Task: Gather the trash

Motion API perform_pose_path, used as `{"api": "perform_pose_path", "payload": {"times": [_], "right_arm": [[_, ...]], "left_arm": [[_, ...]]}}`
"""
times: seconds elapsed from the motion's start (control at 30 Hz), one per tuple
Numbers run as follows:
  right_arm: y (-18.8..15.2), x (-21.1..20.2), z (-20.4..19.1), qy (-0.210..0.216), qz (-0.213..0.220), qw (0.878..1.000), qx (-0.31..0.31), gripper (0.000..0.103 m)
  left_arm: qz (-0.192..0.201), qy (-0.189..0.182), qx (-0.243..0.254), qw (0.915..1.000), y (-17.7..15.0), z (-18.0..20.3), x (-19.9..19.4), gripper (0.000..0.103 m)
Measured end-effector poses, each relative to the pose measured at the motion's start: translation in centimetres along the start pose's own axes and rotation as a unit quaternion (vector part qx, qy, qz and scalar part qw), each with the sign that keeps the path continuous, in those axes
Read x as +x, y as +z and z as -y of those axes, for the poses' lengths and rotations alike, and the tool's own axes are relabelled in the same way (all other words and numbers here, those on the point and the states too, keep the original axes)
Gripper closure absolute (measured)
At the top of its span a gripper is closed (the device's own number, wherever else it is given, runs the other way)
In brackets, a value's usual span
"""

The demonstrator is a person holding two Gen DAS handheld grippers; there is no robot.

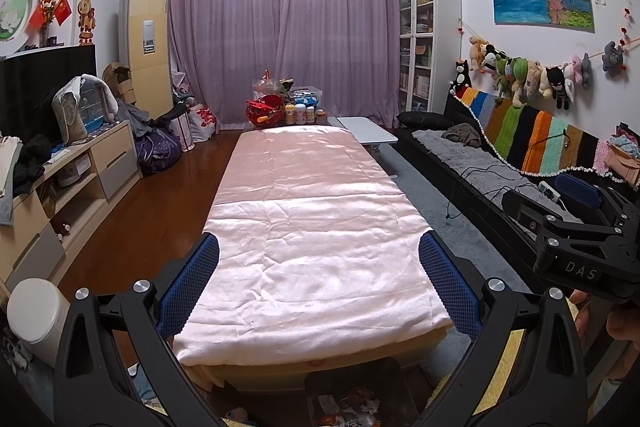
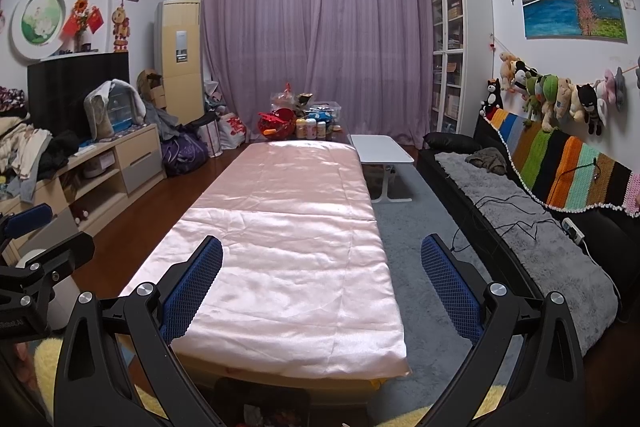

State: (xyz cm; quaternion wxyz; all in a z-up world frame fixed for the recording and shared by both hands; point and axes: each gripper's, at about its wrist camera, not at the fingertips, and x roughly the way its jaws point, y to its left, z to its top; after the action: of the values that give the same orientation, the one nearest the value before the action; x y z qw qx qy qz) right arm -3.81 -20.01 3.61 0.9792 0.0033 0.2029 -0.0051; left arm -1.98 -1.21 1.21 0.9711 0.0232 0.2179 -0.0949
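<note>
A lived-in sitting room, purple curtains drawn across the far wall, and a long table running straight away from me toward 12 o'clock under a pink satin cloth.

At 9 o'clock, along the left wall, stands a low cabinet heaped with clothes, and a white cylinder sits on the floor nearer us. Next comes the left gripper. Its 2 blue-padded fingers are spread wide with nothing between them, and it hovers over the table's near end.

The cloth under it looks bare. The only things on the table are bunched at the far end, a red basket and some jars.

What looks like trash lies low, at 6 o'clock. A dark bin sits on the floor against the table's near end, with crumpled scraps inside. From the left gripper it falls slightly toward 5 o'clock and from the right one slightly toward 7, so I'd judge it sits between the 2, with neither clearly nearer. Any reach means tipping down, not forward.

The right gripper is just as wide apart and just as empty. Beyond it, at 3 o'clock, is a black sofa with a grey throw.
</note>
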Motion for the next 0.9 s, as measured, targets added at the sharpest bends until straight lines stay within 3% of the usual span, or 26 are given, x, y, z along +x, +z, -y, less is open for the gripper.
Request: {"api": "perform_pose_path", "payload": {"times": [0.67, 0.9], "right_arm": [[-0.12, 0.07, 0.06, -0.001, -0.001, 1.000, 0.001, 0.003], [-0.74, 0.20, 0.01, -0.003, -0.005, 1.000, 0.001, 0.003]], "left_arm": [[-0.002, -0.002, -0.005, 1.0000, -0.19, -0.44, 0.46, 0.008], [0.002, 0.027, 0.002, 0.9996, -0.16, -0.01, 0.60, 0.008]]}}
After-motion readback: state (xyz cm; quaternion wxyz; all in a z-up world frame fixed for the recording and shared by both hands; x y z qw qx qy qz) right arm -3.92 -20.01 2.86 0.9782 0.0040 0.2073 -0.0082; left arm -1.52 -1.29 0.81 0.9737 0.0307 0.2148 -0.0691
